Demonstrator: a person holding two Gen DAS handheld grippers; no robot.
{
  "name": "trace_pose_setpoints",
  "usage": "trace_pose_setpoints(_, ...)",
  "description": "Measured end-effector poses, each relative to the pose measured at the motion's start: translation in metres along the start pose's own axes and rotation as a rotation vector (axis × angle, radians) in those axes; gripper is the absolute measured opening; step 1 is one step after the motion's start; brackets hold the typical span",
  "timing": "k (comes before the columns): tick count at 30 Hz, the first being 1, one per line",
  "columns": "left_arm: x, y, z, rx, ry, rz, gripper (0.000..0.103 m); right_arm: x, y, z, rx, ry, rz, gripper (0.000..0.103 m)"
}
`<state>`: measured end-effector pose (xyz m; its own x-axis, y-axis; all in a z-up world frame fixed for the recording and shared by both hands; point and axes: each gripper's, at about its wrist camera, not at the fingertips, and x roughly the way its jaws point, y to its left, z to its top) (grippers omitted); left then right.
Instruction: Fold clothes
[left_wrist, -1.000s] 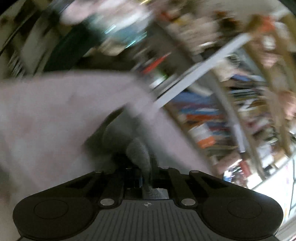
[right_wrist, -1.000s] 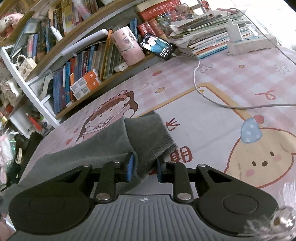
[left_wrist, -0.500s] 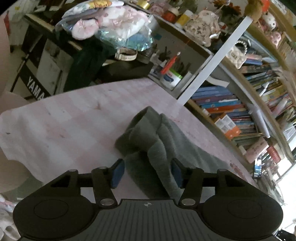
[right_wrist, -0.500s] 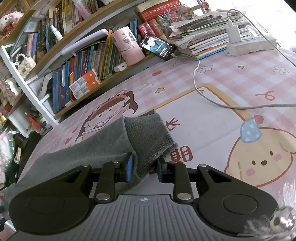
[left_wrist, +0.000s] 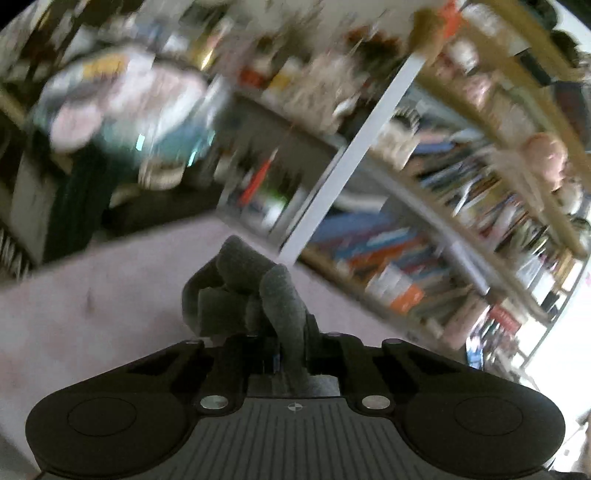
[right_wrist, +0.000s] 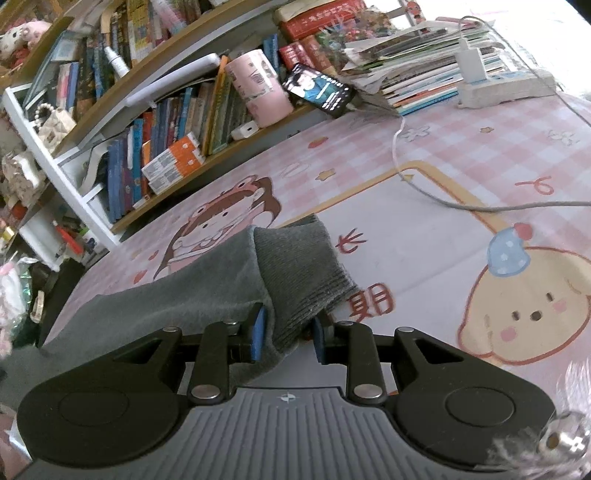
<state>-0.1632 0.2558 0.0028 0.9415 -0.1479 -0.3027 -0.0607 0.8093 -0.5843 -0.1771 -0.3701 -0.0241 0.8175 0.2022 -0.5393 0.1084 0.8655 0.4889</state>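
Since half a second ago, the left gripper (left_wrist: 291, 343) has gone from spread to closing its fingers on a bunched fold of the grey knitted garment (right_wrist: 295, 273) at lower centre. Right gripper (right_wrist: 288, 332) clamps its ribbed cuff on the pink cartoon-print counter (right_wrist: 424, 229).

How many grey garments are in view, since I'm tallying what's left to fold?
1: the grey garment on the pink tablecloth, ribbed end in the right gripper, other end between the closing jaws of the left gripper. More may lie outside both views.
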Motion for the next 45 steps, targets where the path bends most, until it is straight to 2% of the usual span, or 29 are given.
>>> trace_pose_setpoints(3,-0.001,0.014,0.005,-0.075,0.0,0.019,0.01,0.004,0.008,-0.005,-0.014,0.007,0.031,0.024)
trace_pose_setpoints(6,0.005,0.042,-0.009,-0.144,0.065,0.103,0.01,0.008,0.014,-0.007,-0.027,0.007,0.039,0.025)
trace_pose_setpoints(11,0.003,0.047,-0.017,-0.159,0.072,0.1,0.016,0.007,0.016,-0.007,-0.034,0.008,0.032,0.025)
trace_pose_setpoints(12,0.003,0.046,-0.018,-0.159,0.073,0.102,0.019,0.007,0.016,-0.008,-0.035,0.007,0.031,0.025)
trace_pose_setpoints(14,0.005,0.045,-0.019,-0.16,0.078,0.107,0.035,0.006,0.02,-0.006,-0.055,-0.007,0.027,0.023)
trace_pose_setpoints(16,0.006,0.046,-0.021,-0.159,0.085,0.11,0.039,0.0,0.029,-0.003,-0.108,-0.042,0.029,0.017)
trace_pose_setpoints(17,0.007,0.046,-0.021,-0.156,0.08,0.106,0.04,-0.002,0.033,-0.001,-0.135,-0.06,0.03,0.01)
trace_pose_setpoints(20,0.007,0.046,-0.021,-0.151,0.082,0.106,0.042,-0.022,0.055,0.006,-0.252,-0.176,0.097,0.008)
trace_pose_setpoints(21,0.006,0.046,-0.021,-0.151,0.082,0.099,0.043,-0.024,0.057,0.007,-0.264,-0.185,0.098,0.008)
trace_pose_setpoints(24,0.006,0.045,-0.023,-0.146,0.08,0.08,0.05,-0.017,0.052,0.01,-0.254,-0.154,0.053,0.008)
trace_pose_setpoints(25,0.006,0.044,-0.023,-0.138,0.082,0.078,0.053,-0.01,0.046,0.011,-0.231,-0.118,0.023,0.008)
trace_pose_setpoints(27,0.006,0.042,-0.023,-0.133,0.085,0.075,0.057,0.007,0.029,0.01,-0.16,-0.036,-0.03,0.013)
trace_pose_setpoints(28,0.005,0.041,-0.024,-0.131,0.087,0.073,0.059,0.009,0.023,0.009,-0.132,-0.034,-0.028,0.016)
trace_pose_setpoints(30,0.006,0.04,-0.024,-0.132,0.086,0.074,0.06,0.006,0.02,0.008,-0.121,-0.059,-0.037,0.029)
trace_pose_setpoints(34,0.007,0.038,-0.024,-0.131,0.082,0.077,0.061,-0.006,0.026,0.011,-0.151,-0.129,-0.075,0.031)
trace_pose_setpoints(36,0.007,0.038,-0.024,-0.132,0.08,0.078,0.061,-0.012,0.032,0.009,-0.18,-0.169,-0.088,0.041)
trace_pose_setpoints(45,0.008,0.037,-0.025,-0.129,0.075,0.082,0.061,-0.017,0.087,-0.013,-0.448,-0.245,-0.07,0.063)
